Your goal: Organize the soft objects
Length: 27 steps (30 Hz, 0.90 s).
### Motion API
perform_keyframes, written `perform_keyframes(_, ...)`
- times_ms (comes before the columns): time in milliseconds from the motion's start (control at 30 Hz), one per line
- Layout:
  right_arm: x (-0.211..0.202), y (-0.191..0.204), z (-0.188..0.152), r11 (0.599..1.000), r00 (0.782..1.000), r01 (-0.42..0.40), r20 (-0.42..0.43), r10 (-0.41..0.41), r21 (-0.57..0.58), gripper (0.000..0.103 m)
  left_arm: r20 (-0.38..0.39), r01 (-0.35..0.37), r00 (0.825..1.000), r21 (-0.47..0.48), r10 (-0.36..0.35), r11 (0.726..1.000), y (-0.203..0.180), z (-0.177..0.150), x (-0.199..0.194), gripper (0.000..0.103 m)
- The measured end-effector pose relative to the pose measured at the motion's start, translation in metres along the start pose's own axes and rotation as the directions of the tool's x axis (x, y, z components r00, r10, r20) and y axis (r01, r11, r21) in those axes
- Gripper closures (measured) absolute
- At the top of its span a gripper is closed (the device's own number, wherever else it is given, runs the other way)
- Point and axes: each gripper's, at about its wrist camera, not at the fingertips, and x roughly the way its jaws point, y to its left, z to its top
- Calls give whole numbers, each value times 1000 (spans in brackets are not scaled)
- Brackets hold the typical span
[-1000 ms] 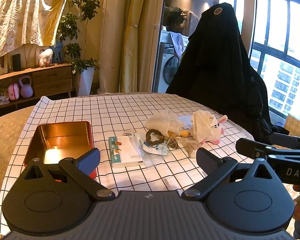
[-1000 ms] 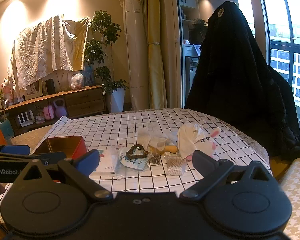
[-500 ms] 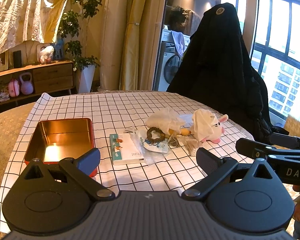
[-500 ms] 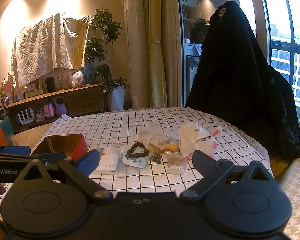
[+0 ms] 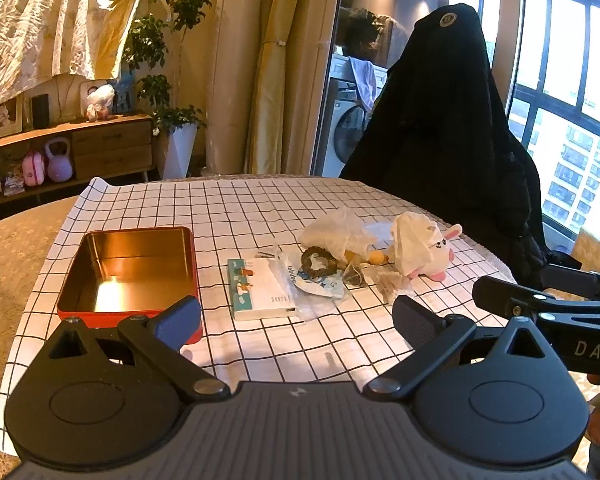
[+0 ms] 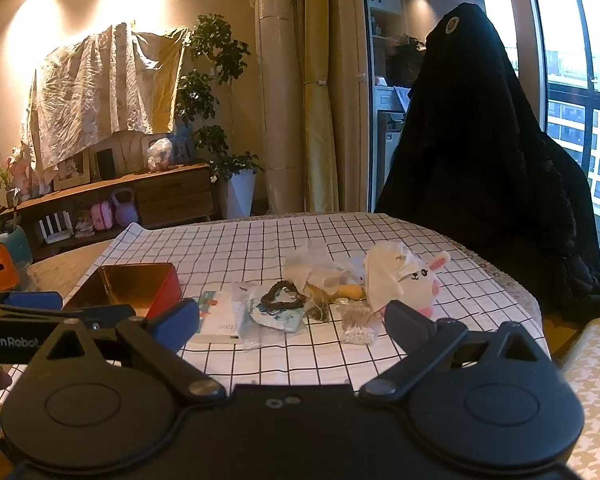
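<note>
Left gripper (image 5: 296, 318) and right gripper (image 6: 292, 322) hovered level over near edge of worktop (image 5: 236, 216), fingers (image 5: 178, 320) spread wide, gripping nothing. Red tin (image 5: 130, 272) sat empty, gold inside. Plush bunny (image 5: 428, 250) lay right of tin among crinkly bags (image 5: 332, 234), beside flat white box (image 5: 262, 294).

Round table (image 5: 28, 240), checked cloth (image 5: 236, 208), red tin (image 5: 128, 272), white box (image 5: 264, 294), plush bunny (image 5: 424, 250)

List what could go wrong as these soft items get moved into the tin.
1. The plush pig lies under a crumpled white sheet; a grasp may catch only the sheet.
2. The small clear bags overlap in a pile, so lifting one may drag others.
3. The red tin could slide on the checked cloth.
</note>
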Motion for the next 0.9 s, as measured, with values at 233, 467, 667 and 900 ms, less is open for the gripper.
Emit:
perform_keyframes(233,6,0,0,1000,1000,-13,-9,13,-9,4,9,4,1000,23,-4,1000,2,3,9,0)
perform_keyframes(467,21,-8,5,998,999,-31,-11,30,-45,4,0,26,1000,46,-26,999,0,12,32,0)
perform_keyframes(667,38,-29,11,998,998,-48,-32,46,-50,4,-67,19,998,28,-17,999,3,17,68,0)
perform_keyframes(900,66,-56,11,999,996,-9,-89,4,-51,6,-97,35,995,4,-35,999,2,28,109,0)
